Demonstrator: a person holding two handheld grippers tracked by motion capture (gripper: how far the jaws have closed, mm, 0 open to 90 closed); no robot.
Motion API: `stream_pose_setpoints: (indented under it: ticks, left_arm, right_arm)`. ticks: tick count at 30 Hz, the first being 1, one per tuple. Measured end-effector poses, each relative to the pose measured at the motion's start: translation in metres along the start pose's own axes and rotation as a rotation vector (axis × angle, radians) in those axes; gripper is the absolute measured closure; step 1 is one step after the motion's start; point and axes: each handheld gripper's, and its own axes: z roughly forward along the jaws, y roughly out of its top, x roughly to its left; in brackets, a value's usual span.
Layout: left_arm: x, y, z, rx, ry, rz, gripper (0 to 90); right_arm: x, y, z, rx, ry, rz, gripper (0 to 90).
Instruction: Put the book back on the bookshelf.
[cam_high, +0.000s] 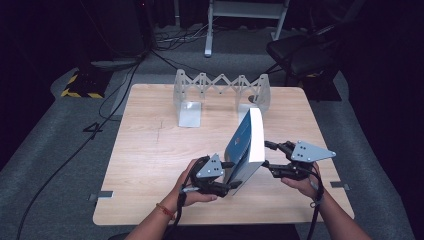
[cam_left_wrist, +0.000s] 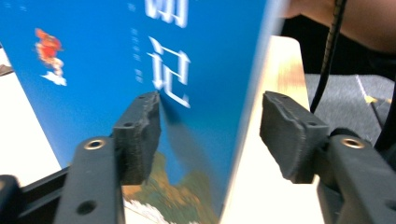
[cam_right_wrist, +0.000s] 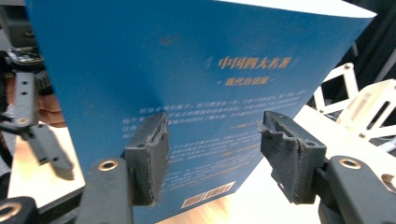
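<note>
Book (cam_high: 246, 145) with a blue cover stands upright on its lower edge near the front of the wooden table (cam_high: 150, 150), between my two grippers. My left gripper (cam_high: 231, 186) is released: in the left gripper view its jaws stand apart with the book's edge in the gap, one pad (cam_left_wrist: 140, 135) close against the front cover, the other clear of it. My right gripper (cam_high: 267, 155) is also released, its jaws spread before the back cover (cam_right_wrist: 187, 93), not clamping it. A white folding rack (cam_high: 220, 92) stands at the table's far edge, well apart from the book.
</note>
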Motion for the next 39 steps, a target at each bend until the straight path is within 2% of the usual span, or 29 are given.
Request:
stream_pose_setpoints:
  ticks: [3, 5, 9, 11, 14, 15, 18, 19, 21, 24, 25, 27, 29, 32, 36, 39]
  left_arm:
    - [-0.011, 0.002, 0.001, 0.007, 0.029, 0.007, 25.9]
    - [-0.017, 0.003, 0.003, 0.001, 0.046, -0.002, 19.8]
    - [-0.024, 0.004, 0.008, -0.002, 0.118, -0.027, 14.9]
    - [-0.027, 0.005, 0.011, -0.005, 0.172, -0.050, 14.9]
    - [-0.030, 0.006, 0.014, -0.014, 0.221, -0.059, 12.5]
    - [-0.030, 0.006, 0.014, -0.014, 0.221, -0.059, 11.2]
    - [-0.032, 0.006, 0.018, -0.028, 0.273, -0.076, 11.0]
    - [-0.034, 0.006, 0.019, -0.020, 0.300, -0.073, 11.1]
    - [-0.037, 0.007, 0.025, 0.005, 0.382, -0.063, 14.7]
    - [-0.036, 0.007, 0.029, -0.010, 0.443, -0.092, 16.9]
    - [-0.036, 0.007, 0.029, -0.010, 0.443, -0.092, 18.5]
    - [-0.034, 0.006, 0.029, -0.034, 0.461, -0.124, 20.3]
    - [-0.031, 0.004, 0.025, -0.047, 0.467, -0.144, 28.3]
    - [-0.026, 0.001, 0.020, -0.064, 0.435, -0.173, 33.9]
    - [-0.023, -0.001, 0.014, -0.059, 0.409, -0.172, 40.1]
    - [-0.019, -0.001, 0.008, -0.032, 0.401, -0.155, 43.1]
  right_arm:
    - [0.002, 0.000, -0.001, 0.001, 0.008, -0.003, 42.1]
    - [0.004, 0.000, 0.000, 0.003, 0.008, -0.006, 42.1]
    - [0.006, 0.002, 0.004, -0.002, 0.010, -0.006, 42.1]
    - [0.009, 0.003, 0.007, -0.003, 0.013, -0.007, 42.0]
    - [0.014, 0.005, 0.011, -0.002, 0.020, -0.020, 41.4]
    - [0.014, 0.005, 0.011, -0.002, 0.020, -0.020, 41.4]
    - [0.015, 0.007, 0.016, 0.002, 0.020, -0.006, 40.7]
    - [0.016, 0.007, 0.017, -0.001, 0.020, -0.005, 40.7]
    - [0.018, 0.008, 0.019, -0.002, 0.022, -0.004, 40.7]
    - [0.020, 0.009, 0.022, -0.006, 0.024, -0.005, 40.7]
    - [0.020, 0.009, 0.022, -0.006, 0.024, -0.005, 40.7]
    - [0.022, 0.009, 0.026, -0.006, 0.028, -0.008, 40.7]
    - [0.023, 0.010, 0.028, -0.006, 0.026, -0.006, 39.7]
    - [0.021, 0.012, 0.030, 0.002, 0.027, -0.003, 37.9]
    - [0.020, 0.010, 0.033, 0.013, 0.010, -0.010, 37.8]
    - [0.017, 0.009, 0.033, 0.016, 0.014, -0.001, 37.6]
